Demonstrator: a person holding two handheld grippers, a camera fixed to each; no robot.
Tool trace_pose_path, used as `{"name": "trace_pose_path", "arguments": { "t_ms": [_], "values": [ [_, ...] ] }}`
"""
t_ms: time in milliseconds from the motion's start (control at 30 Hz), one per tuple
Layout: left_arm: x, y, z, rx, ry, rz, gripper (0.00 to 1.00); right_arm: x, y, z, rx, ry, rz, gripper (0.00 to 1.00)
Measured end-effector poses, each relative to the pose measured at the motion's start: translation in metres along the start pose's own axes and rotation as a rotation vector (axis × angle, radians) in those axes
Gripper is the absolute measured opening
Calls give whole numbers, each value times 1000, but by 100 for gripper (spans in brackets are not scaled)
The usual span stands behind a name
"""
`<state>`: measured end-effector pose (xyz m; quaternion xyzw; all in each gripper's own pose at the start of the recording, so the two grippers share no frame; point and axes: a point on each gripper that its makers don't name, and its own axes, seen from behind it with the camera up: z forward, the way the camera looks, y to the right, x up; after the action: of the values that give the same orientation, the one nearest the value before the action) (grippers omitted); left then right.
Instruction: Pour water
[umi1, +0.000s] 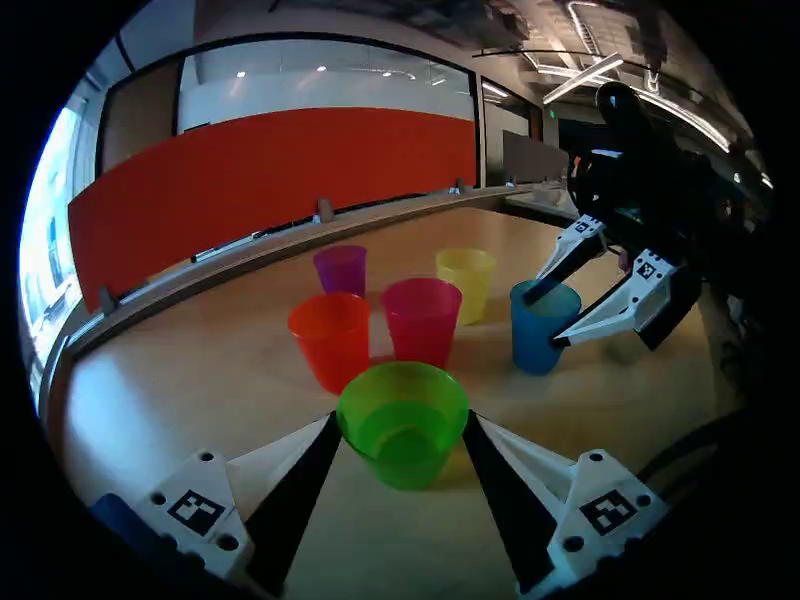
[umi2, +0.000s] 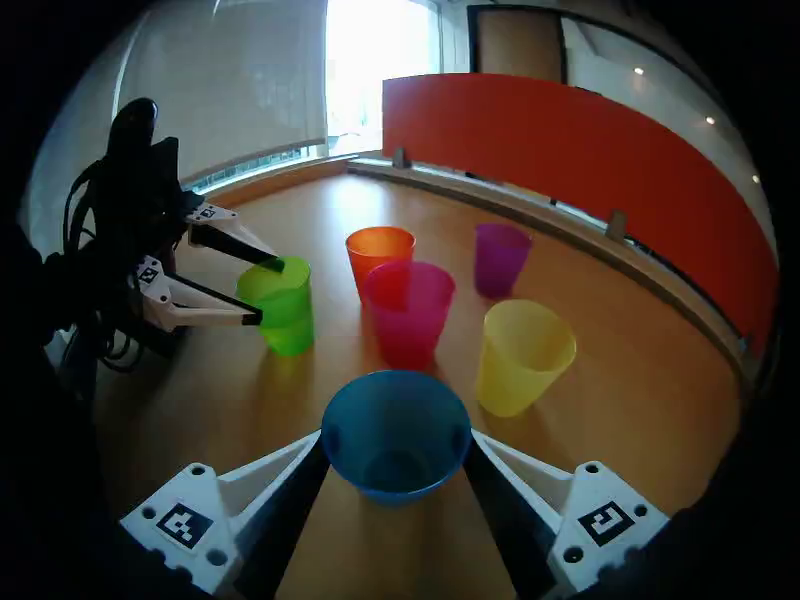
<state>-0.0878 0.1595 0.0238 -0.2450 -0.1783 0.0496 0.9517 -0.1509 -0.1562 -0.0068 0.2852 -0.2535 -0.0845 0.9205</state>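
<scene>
A green cup (umi1: 403, 440) stands on the wooden table (umi1: 200, 400), and my left gripper (umi1: 402, 425) is shut on it, one finger on each side of its rim. It seems to hold some clear liquid. In the right gripper view the same green cup (umi2: 280, 305) sits between the left gripper's (umi2: 265, 292) fingers at the left. A blue cup (umi2: 396, 440) sits between the fingers of my right gripper (umi2: 396, 445), which is shut on it. The left gripper view shows that blue cup (umi1: 540, 340) at the right, held by the right gripper (umi1: 543, 318).
Between the two held cups stand an orange cup (umi1: 330, 338), a magenta cup (umi1: 421, 320), a purple cup (umi1: 341, 268) and a yellow cup (umi1: 466, 282), close together. A red partition (umi1: 270, 180) runs along the table's far edge. Bare wood (umi2: 640, 400) lies around the group.
</scene>
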Motion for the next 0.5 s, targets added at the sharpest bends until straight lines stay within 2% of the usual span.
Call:
{"name": "trace_pose_path", "arguments": {
  "t_ms": [500],
  "values": [
    [-2, 2, -3, 3, -30, 38, 89, -6, 0, -3, -5, 2, 26, 100]
  ]
}}
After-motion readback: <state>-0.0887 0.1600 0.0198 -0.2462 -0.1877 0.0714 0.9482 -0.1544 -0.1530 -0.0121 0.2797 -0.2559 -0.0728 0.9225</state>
